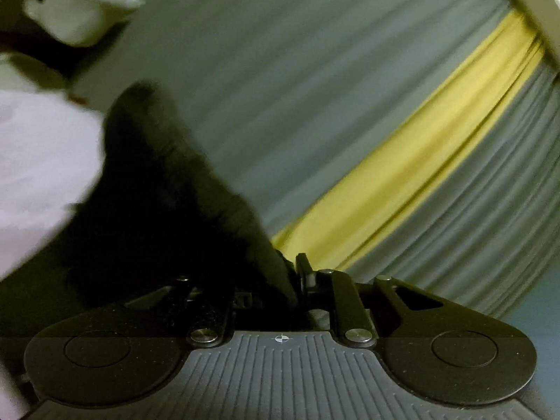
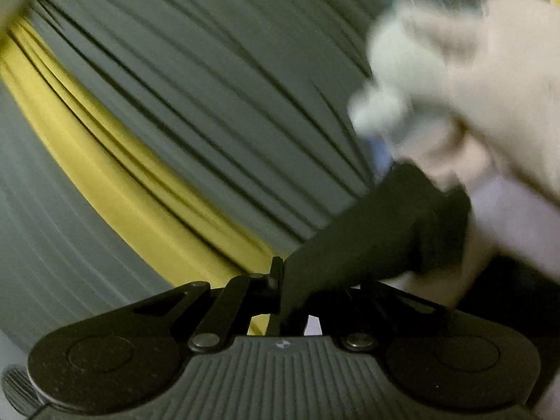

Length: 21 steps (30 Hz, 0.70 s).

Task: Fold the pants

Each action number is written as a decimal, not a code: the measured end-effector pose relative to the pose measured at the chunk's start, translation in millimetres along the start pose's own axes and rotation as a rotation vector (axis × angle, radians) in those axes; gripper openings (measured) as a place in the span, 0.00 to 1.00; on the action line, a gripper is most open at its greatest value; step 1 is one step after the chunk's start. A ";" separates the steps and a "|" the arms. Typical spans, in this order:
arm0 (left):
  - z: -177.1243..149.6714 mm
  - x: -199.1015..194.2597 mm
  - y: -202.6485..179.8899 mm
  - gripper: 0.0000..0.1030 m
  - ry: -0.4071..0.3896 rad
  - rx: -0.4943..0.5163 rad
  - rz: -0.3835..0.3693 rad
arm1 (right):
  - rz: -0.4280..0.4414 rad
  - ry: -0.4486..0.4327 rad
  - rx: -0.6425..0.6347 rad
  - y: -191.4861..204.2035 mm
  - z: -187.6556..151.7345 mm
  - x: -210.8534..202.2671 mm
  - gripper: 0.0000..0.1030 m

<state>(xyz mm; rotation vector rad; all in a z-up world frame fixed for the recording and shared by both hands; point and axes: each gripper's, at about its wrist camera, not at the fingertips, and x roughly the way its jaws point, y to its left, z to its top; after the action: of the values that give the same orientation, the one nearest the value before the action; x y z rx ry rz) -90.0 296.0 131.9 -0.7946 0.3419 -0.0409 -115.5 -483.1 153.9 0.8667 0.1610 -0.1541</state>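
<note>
- The left gripper point(image 1: 295, 280) sits at the lower centre of the left wrist view, its two fingers pressed together on a fold of the black pants point(image 1: 168, 189); the cloth runs from the pinch up toward the left of the frame.
- The right gripper point(image 2: 280, 280) sits at the lower centre of the right wrist view, likewise pinched shut on the dark cloth, which rises to the right of the frame as a taut band.
- The pants thus hang between the two grippers, lifted off any surface; no table or bed shows under them in either view.
- Holding an edge in each gripper probably serves to stretch the garment flat and straight, so that one half can be laid evenly over the other.
- Behind the cloth hangs a grey pleated curtain point(image 1: 315, 87) with a yellow stripe point(image 1: 420, 161); it slants across both frames, which suggests the grippers are tilted upward.
- A white-gloved hand point(image 2: 472, 80) fills the upper right of the right wrist view, and another one point(image 1: 80, 10) shows at the upper left of the left wrist view; both are blurred.
- Heavy blur covers both pictures, so which part of the pants each gripper holds, waistband or leg, cannot be told.
- The fold seems at an early stage: the garment is raised, not laid down.
</note>
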 end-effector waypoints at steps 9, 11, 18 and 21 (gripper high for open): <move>-82.1 -9.5 108.4 0.38 0.210 -0.311 0.304 | -0.453 0.222 0.154 -139.4 -68.3 -29.2 0.06; -78.8 -4.7 96.2 0.56 0.211 -0.299 0.324 | -0.457 0.210 0.192 -150.7 -76.5 -31.4 0.07; -77.6 18.9 78.1 0.52 0.187 -0.196 0.418 | -0.491 0.250 0.035 -114.6 -77.1 0.9 0.07; -68.0 12.2 80.2 0.34 0.139 -0.238 0.407 | -0.449 0.240 -0.076 -85.1 -60.8 14.5 0.03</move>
<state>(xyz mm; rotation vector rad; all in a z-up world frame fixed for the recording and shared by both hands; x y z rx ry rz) -107.3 303.3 27.6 -0.9464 0.6431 0.3327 -123.1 -491.7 49.0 0.7613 0.5830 -0.4608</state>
